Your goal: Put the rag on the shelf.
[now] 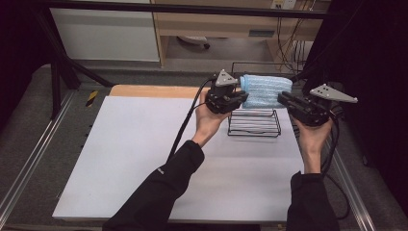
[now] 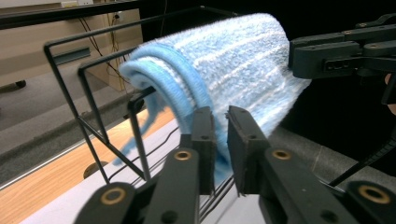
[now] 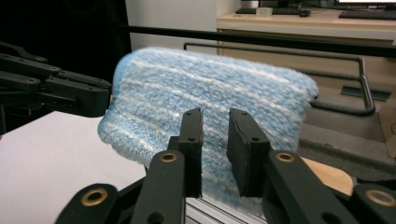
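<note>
A fluffy light-blue towel hangs folded over the top bar of a black wire rack at the back right of the white tabletop. My left gripper points at the towel's left end and my right gripper at its right end. In the left gripper view the jaws stand a narrow gap apart right against the towel, not pressing on it. The right gripper looks the same: a thin slit between its jaws, with the towel just behind them.
The rack's thin wires rise beside the left gripper. A wooden strip borders the tabletop's far edge. Metal rails run along both sides of the table, and a black frame bar crosses above the back. Cables trail from both grippers.
</note>
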`<action>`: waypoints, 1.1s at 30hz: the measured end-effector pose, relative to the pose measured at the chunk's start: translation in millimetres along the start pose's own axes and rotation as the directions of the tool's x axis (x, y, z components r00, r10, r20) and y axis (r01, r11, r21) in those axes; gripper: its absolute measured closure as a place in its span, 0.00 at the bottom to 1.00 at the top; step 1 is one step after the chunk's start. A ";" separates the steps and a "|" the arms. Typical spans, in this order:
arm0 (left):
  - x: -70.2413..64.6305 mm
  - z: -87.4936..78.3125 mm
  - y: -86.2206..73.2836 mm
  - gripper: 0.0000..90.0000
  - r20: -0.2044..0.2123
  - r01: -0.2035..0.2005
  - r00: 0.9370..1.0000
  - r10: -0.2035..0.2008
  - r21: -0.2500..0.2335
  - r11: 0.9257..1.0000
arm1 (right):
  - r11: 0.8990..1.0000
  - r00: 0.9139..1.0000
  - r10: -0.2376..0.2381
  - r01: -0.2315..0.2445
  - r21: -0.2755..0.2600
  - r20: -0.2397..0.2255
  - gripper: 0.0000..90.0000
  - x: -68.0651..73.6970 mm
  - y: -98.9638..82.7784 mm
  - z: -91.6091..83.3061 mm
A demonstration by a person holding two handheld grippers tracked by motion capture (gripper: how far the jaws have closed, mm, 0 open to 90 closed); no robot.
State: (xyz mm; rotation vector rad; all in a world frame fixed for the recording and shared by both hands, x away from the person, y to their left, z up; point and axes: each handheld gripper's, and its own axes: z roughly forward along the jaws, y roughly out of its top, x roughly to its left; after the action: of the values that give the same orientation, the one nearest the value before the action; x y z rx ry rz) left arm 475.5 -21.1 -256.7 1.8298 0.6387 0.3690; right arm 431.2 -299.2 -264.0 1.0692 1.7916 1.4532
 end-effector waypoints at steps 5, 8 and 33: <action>5.8 -13.4 2.9 0.77 -0.001 0.004 1.000 -0.004 -0.005 1.000 | 1.000 1.000 -0.013 0.013 -0.015 -0.015 0.73 8.1 11.6 -2.1; 9.8 -22.8 4.1 0.68 -0.002 0.008 1.000 -0.008 -0.001 1.000 | 1.000 0.999 -0.005 0.004 -0.016 -0.039 0.65 12.9 17.7 -2.9; 57.8 -131.0 -80.7 0.16 -0.087 0.015 0.996 -0.007 0.093 0.996 | 0.997 0.984 -0.021 0.033 0.065 -0.178 0.07 71.1 3.3 8.9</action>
State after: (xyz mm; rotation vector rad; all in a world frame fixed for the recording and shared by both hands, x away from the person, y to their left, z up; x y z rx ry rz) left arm 431.6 133.6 -290.8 1.9069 0.7365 0.4185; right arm 403.6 -233.1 -259.9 0.9707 1.9846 1.5219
